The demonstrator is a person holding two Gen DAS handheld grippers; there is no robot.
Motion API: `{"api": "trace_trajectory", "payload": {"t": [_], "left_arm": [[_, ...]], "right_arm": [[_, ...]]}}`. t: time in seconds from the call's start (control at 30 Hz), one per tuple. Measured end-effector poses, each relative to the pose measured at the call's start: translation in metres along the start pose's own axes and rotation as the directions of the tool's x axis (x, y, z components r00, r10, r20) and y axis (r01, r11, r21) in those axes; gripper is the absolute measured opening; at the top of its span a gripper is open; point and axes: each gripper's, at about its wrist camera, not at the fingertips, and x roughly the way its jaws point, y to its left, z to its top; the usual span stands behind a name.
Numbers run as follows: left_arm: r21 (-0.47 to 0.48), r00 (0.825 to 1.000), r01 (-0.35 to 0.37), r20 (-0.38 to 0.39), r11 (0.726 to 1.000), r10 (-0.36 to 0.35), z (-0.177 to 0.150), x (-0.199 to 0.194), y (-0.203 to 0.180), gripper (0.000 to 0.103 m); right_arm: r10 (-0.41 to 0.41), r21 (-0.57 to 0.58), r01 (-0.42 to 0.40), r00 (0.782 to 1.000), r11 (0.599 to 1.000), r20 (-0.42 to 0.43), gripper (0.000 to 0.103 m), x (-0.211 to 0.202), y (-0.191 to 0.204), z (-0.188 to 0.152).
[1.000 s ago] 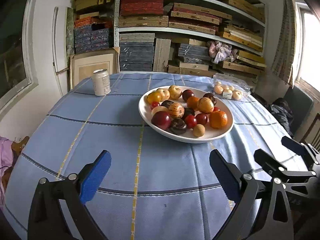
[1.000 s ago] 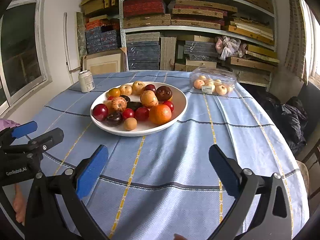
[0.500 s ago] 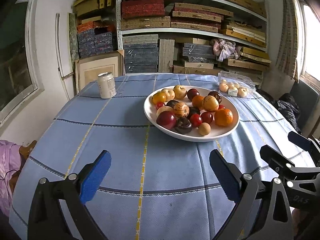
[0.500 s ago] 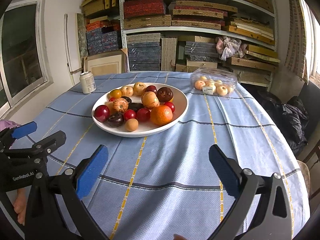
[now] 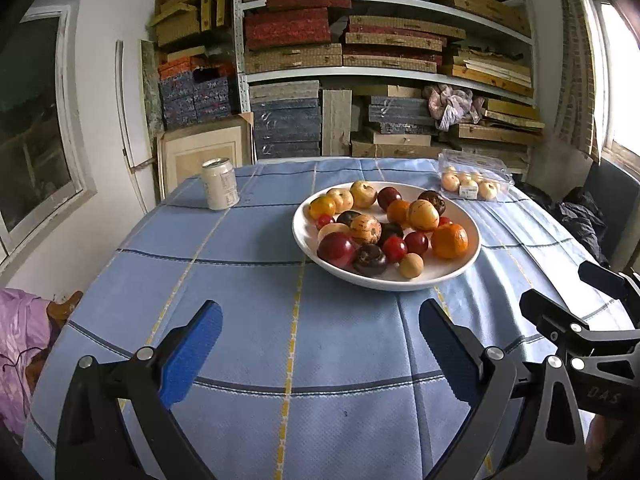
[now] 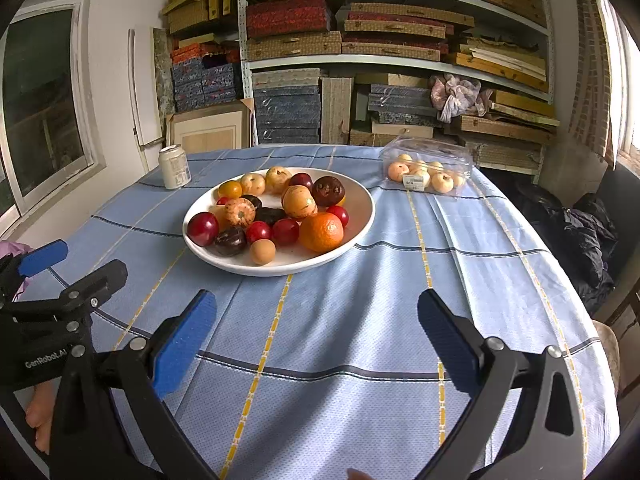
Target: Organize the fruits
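A white plate [image 5: 460,272] [image 6: 360,232] sits on the blue checked tablecloth, heaped with several fruits: an orange [image 5: 449,241] [image 6: 321,231], a dark red plum [image 5: 336,250] [image 6: 203,229], peaches and small red fruits. A clear plastic box of pale fruits [image 5: 474,178] [image 6: 426,170] lies behind it to the right. My left gripper [image 5: 320,320] hangs open over bare cloth, short of the plate. Equally empty, my right gripper [image 6: 318,312] stands open in front of the plate. Each gripper shows at the edge of the other's view.
A white drink can [image 5: 219,189] [image 6: 174,167] stands at the table's far left. Shelves stacked with boxes [image 5: 360,60] fill the wall behind. Dark bags [image 6: 580,232] lie to the right of the table. Pink fabric [image 5: 20,340] sits at the left edge.
The left wrist view has swung left, so the plate and can now sit further right in it. The right wrist view has edged a little closer to the plate. Both grippers stay open.
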Motion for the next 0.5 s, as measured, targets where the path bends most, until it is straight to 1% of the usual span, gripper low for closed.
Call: {"api": "trace_trajectory", "payload": {"t": [0.33, 0.5], "left_arm": [[0.003, 0.999, 0.011, -0.046, 1.0, -0.011, 0.0002, 0.0053, -0.0011, 0.099], [-0.002, 0.999, 0.013, -0.049, 1.0, -0.013, -0.0001, 0.0057, -0.0001, 0.099]], "right_arm": [[0.001, 0.003, -0.001, 1.0, 1.0, 0.003, 0.099, -0.002, -0.0003, 0.0014], [0.002, 0.005, -0.002, 1.0, 1.0, 0.004, 0.099, -0.0036, -0.0009, 0.003]]}}
